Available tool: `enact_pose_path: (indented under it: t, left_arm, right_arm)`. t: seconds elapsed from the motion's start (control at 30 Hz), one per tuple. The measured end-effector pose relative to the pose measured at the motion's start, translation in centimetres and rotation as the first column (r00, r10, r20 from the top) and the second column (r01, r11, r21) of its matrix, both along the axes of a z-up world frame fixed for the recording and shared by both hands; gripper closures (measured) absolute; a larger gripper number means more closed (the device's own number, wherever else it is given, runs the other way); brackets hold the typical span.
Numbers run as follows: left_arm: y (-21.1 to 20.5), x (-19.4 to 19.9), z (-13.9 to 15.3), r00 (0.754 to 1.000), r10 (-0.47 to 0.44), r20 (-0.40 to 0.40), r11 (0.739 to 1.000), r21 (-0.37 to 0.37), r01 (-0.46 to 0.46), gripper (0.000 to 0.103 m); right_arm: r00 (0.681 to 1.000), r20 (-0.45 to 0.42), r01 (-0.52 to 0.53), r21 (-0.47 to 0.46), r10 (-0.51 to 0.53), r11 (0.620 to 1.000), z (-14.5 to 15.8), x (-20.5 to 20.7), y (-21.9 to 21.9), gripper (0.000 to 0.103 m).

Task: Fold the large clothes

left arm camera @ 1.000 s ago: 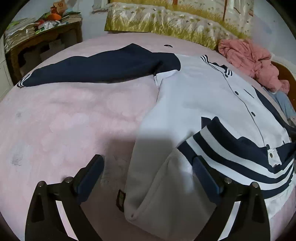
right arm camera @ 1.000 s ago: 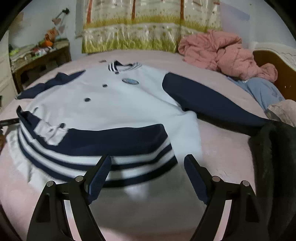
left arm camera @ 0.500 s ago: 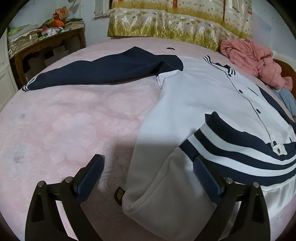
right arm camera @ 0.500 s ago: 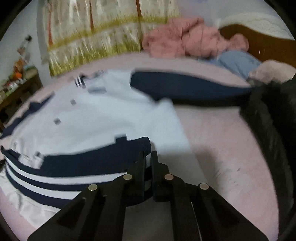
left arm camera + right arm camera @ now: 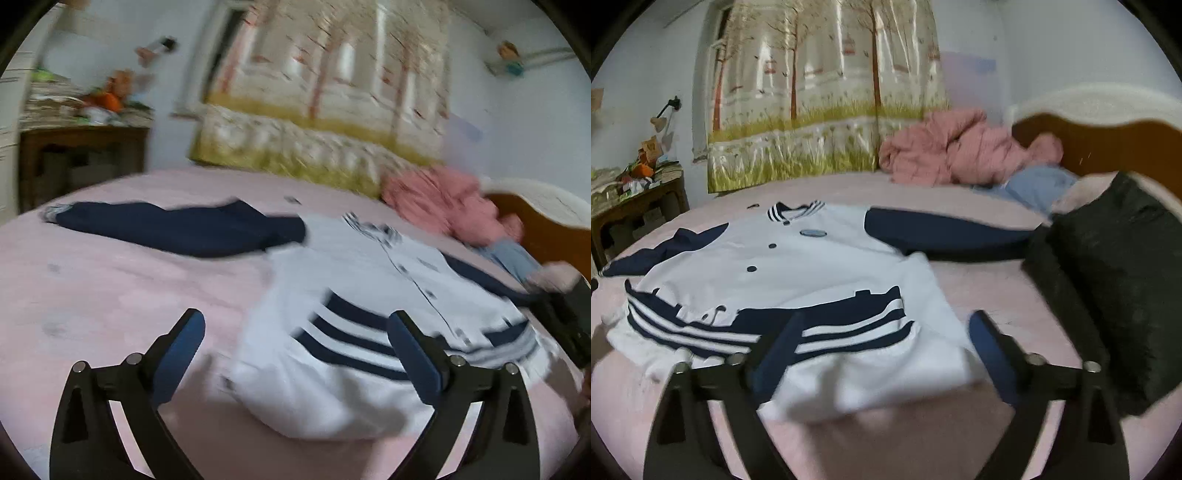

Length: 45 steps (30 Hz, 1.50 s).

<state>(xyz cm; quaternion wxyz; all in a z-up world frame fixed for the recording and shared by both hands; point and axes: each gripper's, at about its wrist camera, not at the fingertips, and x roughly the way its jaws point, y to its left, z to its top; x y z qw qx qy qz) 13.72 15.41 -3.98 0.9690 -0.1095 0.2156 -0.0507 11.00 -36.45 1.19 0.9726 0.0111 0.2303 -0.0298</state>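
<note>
- Pink bedding (image 5: 979, 288) is covering the big bed, and a curtain (image 5: 820, 110) with painted trees is hanging on the far wall.
- A white jacket (image 5: 798, 258) with dark blue sleeves is being shown lying flat in the middle of the bed, buttons up.
- Its striped bottom edge (image 5: 827, 325) is already turned up over the body, on the near side.
- One dark sleeve (image 5: 177, 229) is being left stretched out to the far left, and the other sleeve (image 5: 945, 236) is reaching out to the right.
- The left gripper (image 5: 295, 350) is being held wide apart above the near left corner of the jacket, with nothing pinched in it.
- The right gripper (image 5: 882, 350) has just been opening its jaws, and they are now being held wide apart over the near right corner, with no cloth squeezed between them.
- A black bundle (image 5: 1115, 288) is sitting just beside the right sleeve, and a pink heap (image 5: 960, 155) is lying far back near the headboard (image 5: 1108, 140).
- It is being guessed that the sleeves are to be folded in next.
- The turned-up edge could be pulled loose if a corner is grabbed too roughly.
- The right sleeve could be caught on the black bundle while it is being lifted, since the two are so close.
- The left view is being blurred, so small details there cannot be told.
</note>
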Motion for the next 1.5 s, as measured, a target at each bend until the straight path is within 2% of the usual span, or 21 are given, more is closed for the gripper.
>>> enact_pose_path:
  t: [0.07, 0.13, 0.17, 0.2, 0.23, 0.27, 0.3, 0.33, 0.37, 0.4, 0.53, 0.63, 0.7, 0.77, 0.83, 0.9, 0.97, 1.07, 1.17, 1.4, 1.5]
  left_arm:
    - [-0.2, 1.7, -0.5, 0.994, -0.087, -0.069, 0.996, -0.033, 0.085, 0.005]
    - [-0.2, 3.6, -1.5, 0.98, -0.126, -0.154, 0.991, -0.064, 0.117, 0.006]
    - [-0.3, 4.2, -1.7, 0.973, -0.147, -0.18, 0.988, -0.077, 0.135, 0.011]
    - [-0.5, 4.7, -1.9, 0.966, -0.167, -0.2, 0.985, -0.085, 0.152, 0.014]
    - [-0.9, 5.3, -2.1, 0.96, -0.155, -0.232, 0.987, -0.066, 0.144, 0.031]
    - [-1.2, 6.0, -2.6, 0.952, -0.108, -0.287, 0.994, -0.027, 0.104, 0.064]
    - [-1.4, 7.0, -3.5, 0.931, -0.039, -0.362, 0.999, 0.016, 0.048, 0.075]
    - [-1.2, 7.4, -4.0, 0.921, 0.012, -0.389, 1.0, 0.028, -0.001, 0.081]
    - [-0.8, 7.2, -3.8, 0.924, 0.039, -0.381, 0.999, 0.021, -0.034, 0.092]
    - [-0.6, 7.0, -3.8, 0.921, 0.088, -0.38, 0.996, 0.039, -0.079, 0.098]
    - [-0.4, 6.6, -3.8, 0.919, 0.117, -0.377, 0.993, 0.041, -0.109, 0.099]
    - [-1.2, 6.4, -3.6, 0.919, 0.15, -0.364, 0.988, 0.095, -0.123, 0.099]
    - [-1.5, 6.3, -3.3, 0.92, 0.176, -0.35, 0.982, 0.127, -0.139, 0.099]
    - [-1.0, 6.1, -3.2, 0.926, 0.178, -0.332, 0.982, 0.123, -0.144, 0.099]
    - [-0.1, 5.2, -2.7, 0.947, 0.166, -0.276, 0.986, 0.073, -0.152, 0.099]
    - [0.8, 3.1, -1.5, 0.971, 0.176, -0.163, 0.984, 0.005, -0.178, 0.1]
    - [1.0, 1.3, -0.5, 0.98, 0.188, -0.06, 0.982, -0.026, -0.189, 0.1]
    - [0.0, -0.2, 0.6, 0.981, 0.189, 0.035, 0.982, 0.012, -0.19, 0.1]
    - [-1.5, -1.0, 1.4, 0.982, 0.167, 0.091, 0.982, 0.074, -0.174, 0.1]
    - [-3.1, -2.9, 3.2, 0.981, 0.149, 0.122, 0.979, 0.12, -0.164, 0.1]
    - [-4.6, -4.4, 4.1, 0.98, 0.125, 0.152, 0.974, 0.167, -0.15, 0.098]
  right_arm:
    - [1.0, -0.006, 0.01, 0.006, -0.01, 1.0, 0.4, 0.0, -0.2, 0.0]
    - [0.992, -0.107, 0.069, 0.017, -0.067, 0.997, -0.6, 1.3, -1.1, 0.0]
    - [0.984, -0.164, 0.082, 0.032, -0.076, 0.996, -1.5, 2.2, -1.3, 0.0]
    - [0.981, -0.184, 0.07, 0.047, -0.06, 0.996, -2.2, 2.6, -1.4, 0.001]
    - [0.977, -0.212, 0.052, 0.05, -0.04, 0.997, -3.0, 3.1, -1.2, 0.002]
    - [0.972, -0.235, 0.038, 0.032, -0.029, 0.999, -3.6, 3.5, -0.8, 0.002]
    - [0.969, -0.245, 0.029, 0.011, -0.026, 1.0, -3.9, 3.7, -0.3, 0.002]
    - [0.967, -0.254, 0.022, -0.016, -0.026, 1.0, -4.1, 3.8, 0.3, 0.002]
    - [0.965, -0.261, 0.021, -0.046, -0.032, 0.999, -4.2, 4.0, 0.8, 0.002]
    - [0.964, -0.262, 0.025, -0.079, -0.045, 0.997, -4.4, 3.9, 1.4, 0.002]
    - [0.97, -0.231, 0.044, -0.119, -0.071, 0.992, -4.3, 3.2, 1.9, 0.002]
    - [0.973, -0.183, 0.121, -0.133, -0.144, 0.984, -3.7, 2.4, 1.3, 0.002]
    - [0.982, -0.129, 0.124, -0.102, -0.137, 0.987, -3.1, 1.5, 0.7, 0.002]
    - [0.982, -0.128, 0.129, -0.069, -0.137, 0.989, -3.0, 1.5, 0.0, 0.002]
    - [0.968, -0.189, 0.157, -0.044, -0.162, 0.987, -3.6, 2.4, -0.8, 0.003]
    - [0.963, -0.233, 0.14, -0.007, -0.137, 0.99, -4.2, 3.0, -1.4, 0.01]
    - [0.969, -0.221, 0.121, 0.023, -0.113, 0.992, -4.1, 2.7, -1.6, 0.014]
    - [0.977, -0.192, 0.101, 0.05, -0.09, 0.994, -3.9, 2.3, -1.8, 0.014]
    - [0.976, -0.197, 0.101, 0.037, -0.092, 0.994, -3.9, 2.5, -1.5, 0.014]
    - [0.985, -0.153, 0.076, -0.022, -0.078, 0.997, -2.3, 0.8, -0.2, 0.014]
    - [0.994, -0.095, 0.055, 0.014, -0.054, 0.998, -0.3, -1.1, 0.0, 0.014]
